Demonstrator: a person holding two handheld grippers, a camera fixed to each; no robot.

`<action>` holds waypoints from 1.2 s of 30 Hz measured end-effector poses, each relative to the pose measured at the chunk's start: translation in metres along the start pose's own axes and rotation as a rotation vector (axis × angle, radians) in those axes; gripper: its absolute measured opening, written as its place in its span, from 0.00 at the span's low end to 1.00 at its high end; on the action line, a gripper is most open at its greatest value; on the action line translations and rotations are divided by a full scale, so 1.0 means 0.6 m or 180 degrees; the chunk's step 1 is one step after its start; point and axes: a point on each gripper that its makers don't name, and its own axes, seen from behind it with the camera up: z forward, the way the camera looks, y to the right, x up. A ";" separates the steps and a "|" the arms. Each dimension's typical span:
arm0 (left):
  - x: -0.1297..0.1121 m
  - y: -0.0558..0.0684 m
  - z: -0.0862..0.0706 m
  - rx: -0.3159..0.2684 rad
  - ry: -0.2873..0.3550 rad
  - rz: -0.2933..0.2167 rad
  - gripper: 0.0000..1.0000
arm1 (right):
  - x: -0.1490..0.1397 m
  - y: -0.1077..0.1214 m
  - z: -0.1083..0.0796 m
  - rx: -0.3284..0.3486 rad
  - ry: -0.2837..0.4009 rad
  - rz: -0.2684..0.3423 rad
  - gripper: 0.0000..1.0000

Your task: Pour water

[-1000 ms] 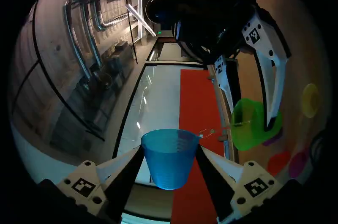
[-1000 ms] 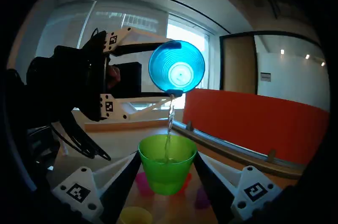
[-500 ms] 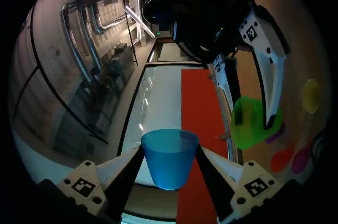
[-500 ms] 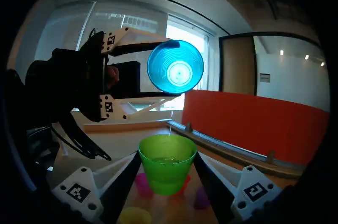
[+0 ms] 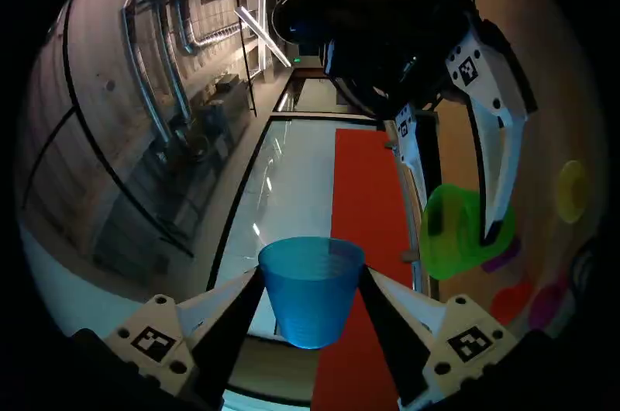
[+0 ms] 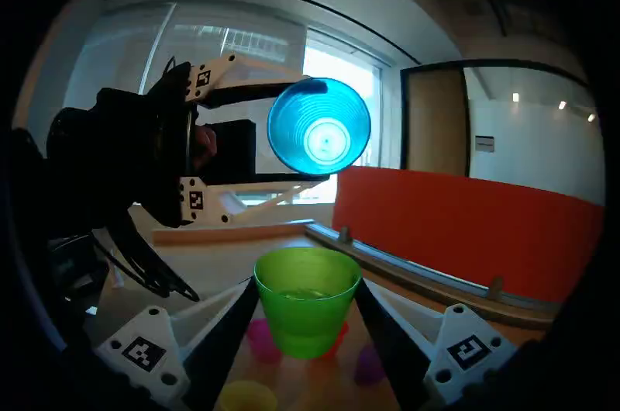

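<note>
We thought some last drops could fall from the blue cup (image 6: 319,136) and miss the green cup (image 6: 306,326) if it swung away too fast, and then the table (image 6: 225,252) would get wet. The green cup could spill too if the right gripper (image 6: 306,287) tipped it. The left gripper (image 5: 311,287) had its jaws squeezed on the blue cup, which lay on its side above the green one and looked empty. The right gripper's jaws were squeezed on the green cup, which held a little water (image 6: 302,295). A yellow cup (image 6: 246,394), a pink cup (image 6: 263,333) and a purple cup (image 6: 368,364) stood on the table below, away from its far edge by the orange wall (image 6: 480,233). We could not tell what was in them.
</note>
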 end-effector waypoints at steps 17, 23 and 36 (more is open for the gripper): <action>-0.039 0.017 -0.003 -0.0019 -0.0180 -0.1163 0.86 | 0.004 0.005 -0.004 -0.0031 0.0032 -0.0024 0.90; -0.056 0.020 -0.007 -0.0017 -0.0253 -0.1605 0.86 | 0.008 0.004 -0.004 -0.0034 0.0048 -0.0034 0.91; -0.079 0.029 -0.008 -0.0068 -0.0323 -0.2688 0.86 | 0.014 0.004 -0.005 -0.0051 0.0066 -0.0057 0.91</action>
